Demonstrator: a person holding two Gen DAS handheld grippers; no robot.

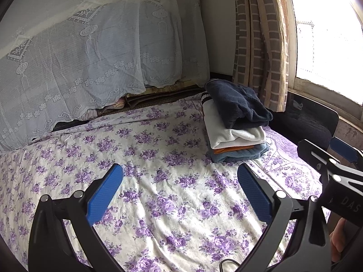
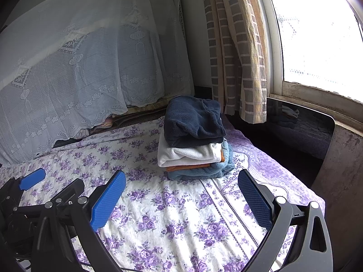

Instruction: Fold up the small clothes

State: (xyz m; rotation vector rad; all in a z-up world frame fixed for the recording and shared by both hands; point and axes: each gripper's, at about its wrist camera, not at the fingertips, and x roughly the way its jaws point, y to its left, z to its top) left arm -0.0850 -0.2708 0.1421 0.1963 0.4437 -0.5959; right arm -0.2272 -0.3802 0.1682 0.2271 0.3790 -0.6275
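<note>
My worry is the stack (image 2: pixel 195 142) toppling: the navy piece (image 2: pixel 192 122) on top sits bulky, so a careless nudge could tip it. The stack rests on the bed (image 1: pixel 158 204) near the curtain (image 2: pixel 236 63). My left gripper (image 1: pixel 180 192) and right gripper (image 2: pixel 181 199) both hang wide apart, holding and touching nothing.

Purple-flowered white bedsheet (image 2: pixel 172 222): spread beneath both grippers.
Stack of folded clothes (image 2: pixel 195 140): on the sheet, toward its far right corner. Top to bottom: dark navy fleece garment (image 2: pixel 192 119), white knit garment (image 2: pixel 188 155), thin orange garment (image 2: pixel 188 167), light blue plush garment (image 2: pixel 204 171).
Pale lace drape (image 2: pixel 90 68): behind the sheet, to the left of the stack.
Checked brown curtain (image 2: pixel 236 52): behind and right of the stack.
Bright window (image 2: pixel 317 34): right of the curtain.
Left gripper (image 1: pixel 180 192): over the sheet, before and left of the stack.
Right gripper (image 2: pixel 181 198): before the stack, beside the left gripper on its right.
</note>
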